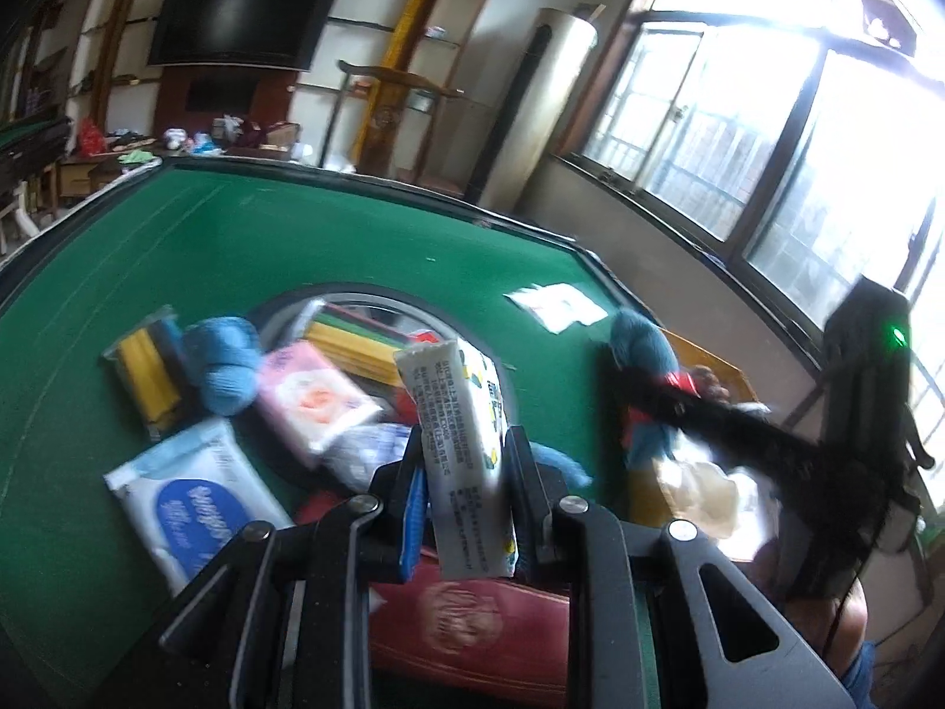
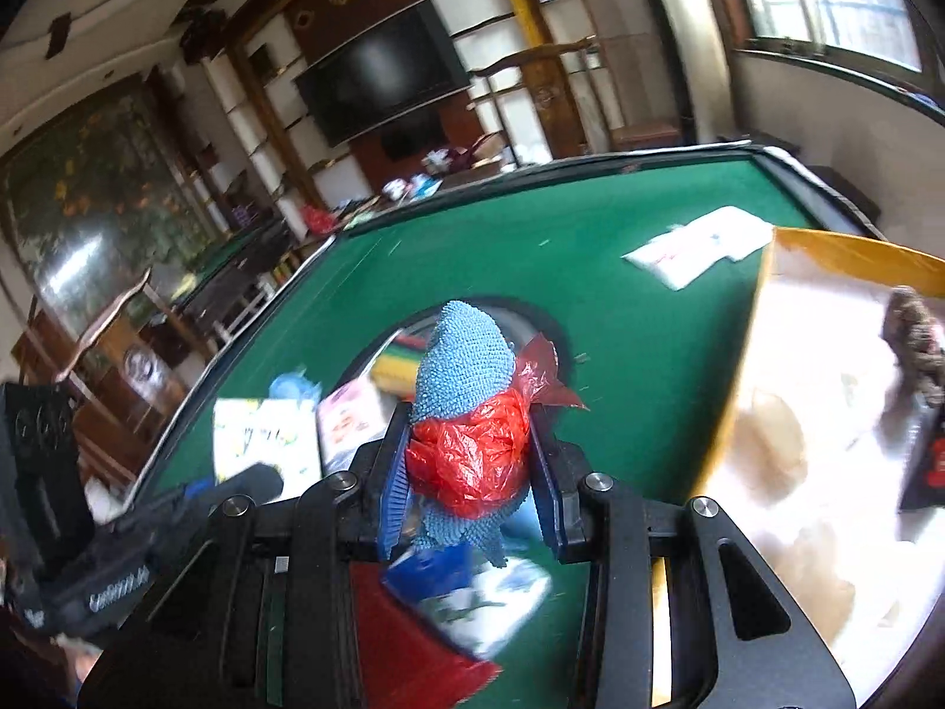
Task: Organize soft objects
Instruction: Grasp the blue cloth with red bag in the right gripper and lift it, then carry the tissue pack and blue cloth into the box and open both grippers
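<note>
Above a green table (image 1: 236, 248), the left gripper (image 1: 463, 461) clamps a white tissue pack (image 1: 458, 443) upright, while the right gripper (image 2: 469, 455) pinches a blue cloth (image 2: 463, 354) and a red bag (image 2: 472, 455) together. The yellow box (image 2: 838, 254) stands at three o'clock in the right view. Each load is best carried clear over the rim before release, lest the loose bag snag.

You stand in a home living room: a dark television (image 1: 239, 18) on a shelved wall, wooden furniture, a barred window (image 1: 738, 118), and a green felt table (image 1: 266, 236).
</note>
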Action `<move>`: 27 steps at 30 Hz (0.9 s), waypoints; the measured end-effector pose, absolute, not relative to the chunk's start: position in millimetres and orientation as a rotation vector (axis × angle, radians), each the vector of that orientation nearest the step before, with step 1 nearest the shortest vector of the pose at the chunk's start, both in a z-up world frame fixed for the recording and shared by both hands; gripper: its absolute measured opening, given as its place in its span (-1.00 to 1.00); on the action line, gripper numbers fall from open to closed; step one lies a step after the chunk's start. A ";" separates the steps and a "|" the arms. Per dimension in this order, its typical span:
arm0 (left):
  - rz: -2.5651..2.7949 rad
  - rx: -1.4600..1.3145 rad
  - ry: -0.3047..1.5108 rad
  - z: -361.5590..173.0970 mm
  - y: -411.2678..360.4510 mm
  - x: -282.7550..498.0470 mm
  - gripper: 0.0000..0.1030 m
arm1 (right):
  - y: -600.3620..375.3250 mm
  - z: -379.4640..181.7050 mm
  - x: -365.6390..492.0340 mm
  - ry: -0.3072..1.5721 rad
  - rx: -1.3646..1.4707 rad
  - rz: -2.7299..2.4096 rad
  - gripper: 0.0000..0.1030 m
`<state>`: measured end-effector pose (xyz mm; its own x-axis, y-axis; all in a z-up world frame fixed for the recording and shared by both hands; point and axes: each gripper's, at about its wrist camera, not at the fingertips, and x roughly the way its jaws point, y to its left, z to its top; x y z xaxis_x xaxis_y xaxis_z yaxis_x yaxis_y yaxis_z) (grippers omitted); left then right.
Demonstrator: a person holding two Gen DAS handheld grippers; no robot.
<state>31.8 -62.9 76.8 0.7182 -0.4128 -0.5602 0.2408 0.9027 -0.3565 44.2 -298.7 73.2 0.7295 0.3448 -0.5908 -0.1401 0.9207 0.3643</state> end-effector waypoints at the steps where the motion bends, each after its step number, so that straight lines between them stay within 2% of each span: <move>1: -0.381 -0.264 0.683 78.7 -68.4 30.4 -0.53 | -307.9 75.3 44.7 0.704 0.316 0.242 -0.31; 11: -0.589 -0.236 0.773 95.7 -163.6 38.1 -0.52 | -424.6 79.5 36.0 0.698 0.550 -0.062 -0.31; 17: -0.691 -0.211 0.864 80.8 -233.7 43.0 -0.52 | -483.9 52.6 35.2 0.790 0.691 -0.212 -0.31; 27: -0.695 -0.124 0.944 46.4 -267.8 43.0 -0.50 | -485.9 35.8 44.0 0.888 0.692 -0.293 -0.30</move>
